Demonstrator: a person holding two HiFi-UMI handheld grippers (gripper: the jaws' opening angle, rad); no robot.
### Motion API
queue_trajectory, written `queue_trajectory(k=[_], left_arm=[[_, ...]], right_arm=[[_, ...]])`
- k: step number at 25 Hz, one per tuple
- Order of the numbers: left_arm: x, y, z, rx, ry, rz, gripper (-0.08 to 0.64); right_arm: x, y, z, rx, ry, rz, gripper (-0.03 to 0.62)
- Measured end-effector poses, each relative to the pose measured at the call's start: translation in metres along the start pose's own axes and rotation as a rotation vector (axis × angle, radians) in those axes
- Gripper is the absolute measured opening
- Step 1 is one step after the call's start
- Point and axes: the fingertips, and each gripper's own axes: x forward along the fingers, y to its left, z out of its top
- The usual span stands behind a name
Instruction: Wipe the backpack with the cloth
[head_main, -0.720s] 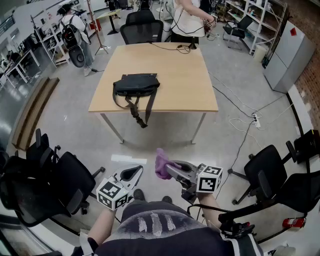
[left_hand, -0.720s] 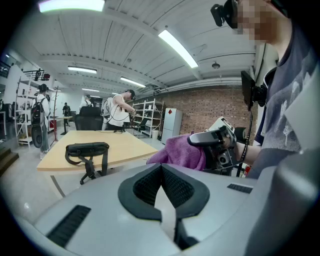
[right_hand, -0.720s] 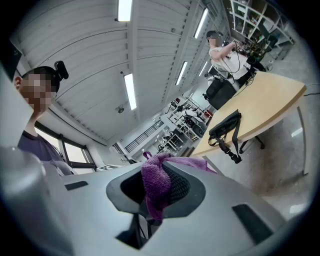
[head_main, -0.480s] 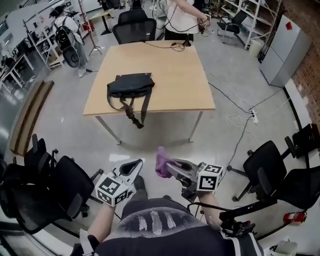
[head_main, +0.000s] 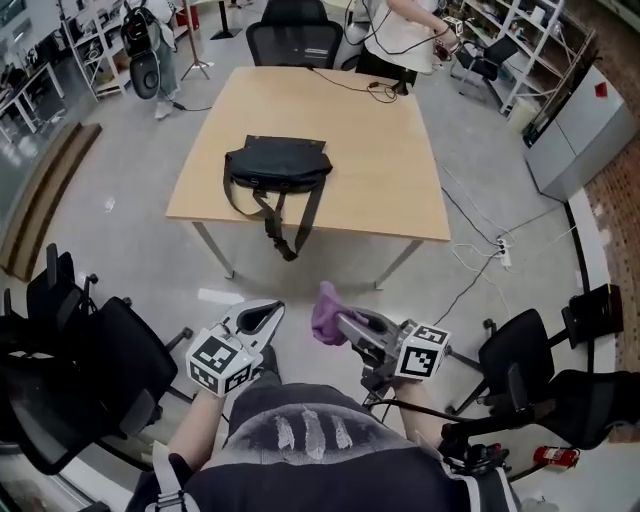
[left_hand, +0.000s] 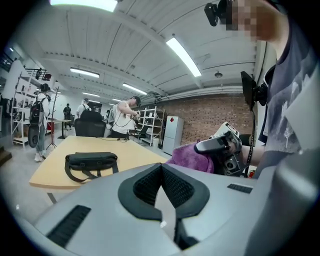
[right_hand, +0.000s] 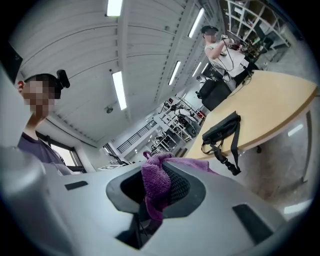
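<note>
Cloth (head_main: 325, 313) hung pinched in my right gripper (head_main: 342, 323), its lower end hidden between the jaws. My left gripper (head_main: 265, 315) had its jaws together. The backpack (head_main: 278, 163) lay on the table (head_main: 390, 150), well apart.

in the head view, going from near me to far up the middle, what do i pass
purple cloth in the right gripper → near edge of the table → backpack → black office chair

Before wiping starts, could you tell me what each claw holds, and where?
Right claw pinches the fluffy purple cloth by a bunched fold; left claw is shut, empty.
</note>
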Motion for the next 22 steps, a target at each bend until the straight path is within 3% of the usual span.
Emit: queue_trajectory(k=[5,12,19,22], left_arm=[[-0.009,0.086,0.031,0.025,-0.065,-0.005,0.008],[-0.010,0.189,0.056,0.043,-0.067,-0.037,0.008],[0.000,0.247,0.054,-0.047,-0.051,-0.003,0.008],[0.022,0.272,0.059,-0.044,-0.036,0.030,0.008]], right_arm=[[0.078,-0.012,0.041,-0.196,0.000,-0.046,0.057],[0.187,-0.042,0.087,-0.326,0.022,-0.126,0.057],[0.212,-0.115,0.102,-0.257,0.136,-0.275,0.058],[0.216,-0.156,0.134,-0.268,0.146,-0.312,0.058]])
